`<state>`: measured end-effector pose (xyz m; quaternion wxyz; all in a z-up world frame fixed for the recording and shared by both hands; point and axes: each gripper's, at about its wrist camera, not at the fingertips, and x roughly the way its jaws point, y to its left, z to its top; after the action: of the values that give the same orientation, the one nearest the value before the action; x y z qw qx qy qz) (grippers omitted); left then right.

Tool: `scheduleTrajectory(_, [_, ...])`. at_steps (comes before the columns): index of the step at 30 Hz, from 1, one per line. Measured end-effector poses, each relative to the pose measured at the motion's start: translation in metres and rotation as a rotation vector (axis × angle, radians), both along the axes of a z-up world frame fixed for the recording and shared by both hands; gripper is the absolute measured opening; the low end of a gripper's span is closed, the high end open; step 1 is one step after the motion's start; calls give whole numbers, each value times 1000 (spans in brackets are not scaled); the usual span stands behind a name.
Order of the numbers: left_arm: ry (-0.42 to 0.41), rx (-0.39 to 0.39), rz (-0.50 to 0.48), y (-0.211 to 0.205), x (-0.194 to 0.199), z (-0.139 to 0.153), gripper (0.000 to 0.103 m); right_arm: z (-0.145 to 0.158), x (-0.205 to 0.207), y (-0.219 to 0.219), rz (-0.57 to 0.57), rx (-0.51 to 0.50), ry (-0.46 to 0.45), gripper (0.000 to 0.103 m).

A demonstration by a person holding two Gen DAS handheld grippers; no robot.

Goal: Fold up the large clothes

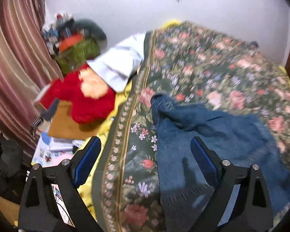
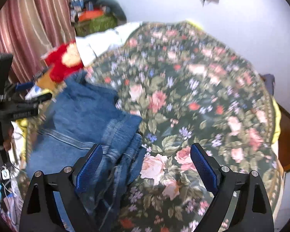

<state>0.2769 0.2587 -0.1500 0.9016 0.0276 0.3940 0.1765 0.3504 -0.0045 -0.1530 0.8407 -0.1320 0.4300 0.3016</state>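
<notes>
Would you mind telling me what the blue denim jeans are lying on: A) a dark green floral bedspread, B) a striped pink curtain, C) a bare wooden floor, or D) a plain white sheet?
A: the blue denim jeans lie rumpled on the dark green floral bedspread, whose rose pattern surrounds them in both wrist views.

Bed [image 2: 212, 89], floral cover; blue jeans [image 2: 90, 112] crumpled on it.

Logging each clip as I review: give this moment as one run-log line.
left gripper: open, above jeans edge | right gripper: open, empty | jeans: rumpled on floral bedspread | fold: not started
</notes>
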Motion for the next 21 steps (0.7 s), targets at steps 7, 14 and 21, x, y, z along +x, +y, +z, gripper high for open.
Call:
scheduleTrajectory(7, [-217,-56,-40,-37,-78,78,95,87,-58,-29,-11,195,-166,91])
scheduleTrajectory(14, [-449,-78,-80,-80,-161,144,95,159,-142,-57,0,347,-396,91])
scheduleTrajectory(21, [-601,-43,-72,-119,-232,169,95,187,-216,-82,-10,434,-545,91])
